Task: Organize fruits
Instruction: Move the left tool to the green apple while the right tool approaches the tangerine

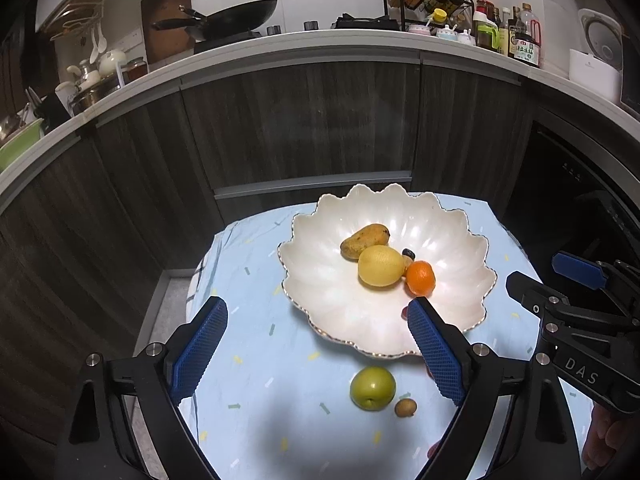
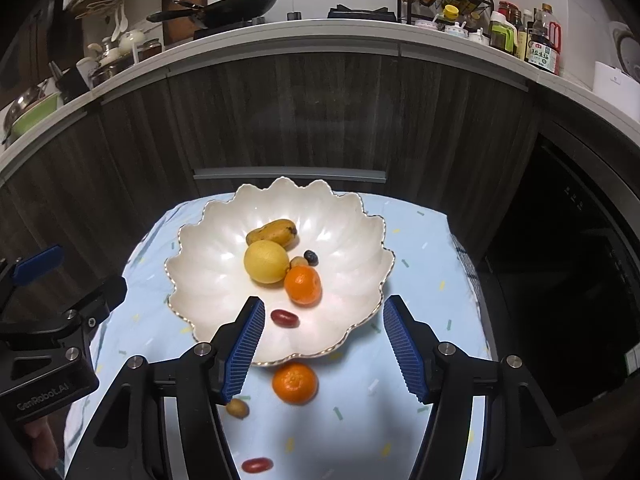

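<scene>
A white scalloped bowl [image 1: 304, 236] [image 2: 188, 240] stands on the light blue cloth. It holds a mango [image 2: 272, 232], a yellow lemon-like fruit [image 2: 266, 262], an orange [image 2: 303, 284], a blueberry [image 2: 311, 257] and a red oval fruit [image 2: 285, 318]. In front of the bowl lie a green apple [image 1: 373, 389], a small brown fruit [image 1: 405, 407], a second orange [image 2: 295, 383] and another red oval fruit [image 2: 257, 465]. My left gripper [image 1: 317, 302] hangs open and empty over the bowl's near left rim. Above the near rim, my right gripper [image 2: 324, 301] is open and empty too.
The clothed table [image 1: 248, 320] is small, with its left and far edges close by. Dark wood cabinets [image 1: 300, 128] stand behind it, under a counter with a wok [image 1: 236, 16] and bottles [image 1: 524, 40]. A dark appliance [image 2: 580, 260] sits at the right.
</scene>
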